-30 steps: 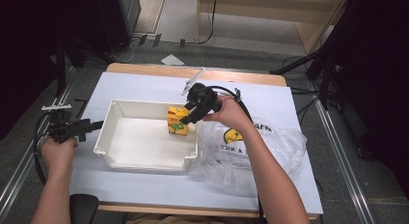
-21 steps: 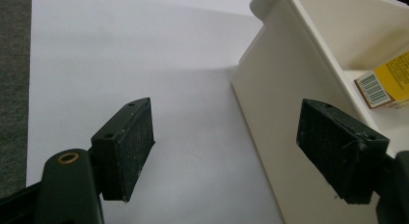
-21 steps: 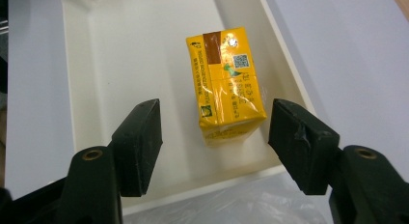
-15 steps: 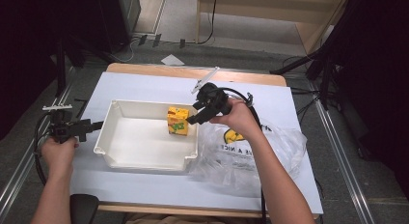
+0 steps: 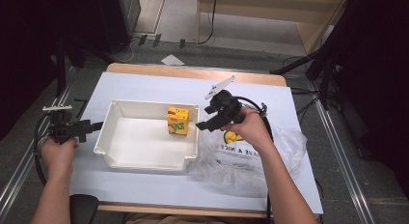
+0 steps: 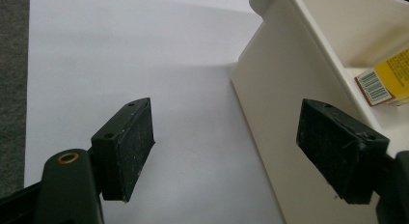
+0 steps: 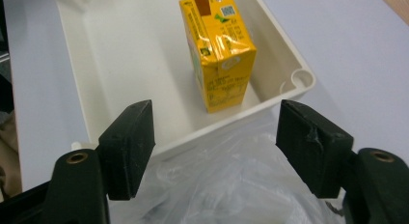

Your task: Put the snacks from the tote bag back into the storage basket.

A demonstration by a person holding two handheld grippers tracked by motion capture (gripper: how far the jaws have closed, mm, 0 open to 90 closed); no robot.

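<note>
Juice box (image 5: 177,121) stood upright in white tray (image 5: 144,156); right tongs (image 5: 206,119) spread, empty above plastic bag (image 5: 251,161); left tongs (image 5: 91,128) spread beside tray.

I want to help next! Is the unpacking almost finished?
Done: one yellow juice carton stands in the white tub. In hand: nothing; the right gripper and left gripper are both open. Left: the plastic bag may hold more; I cannot tell.

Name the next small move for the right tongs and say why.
Probably swing the right tongs back over the plastic bag for another item: they are open and empty, and the yellow carton already stands upright in the white tray.
</note>
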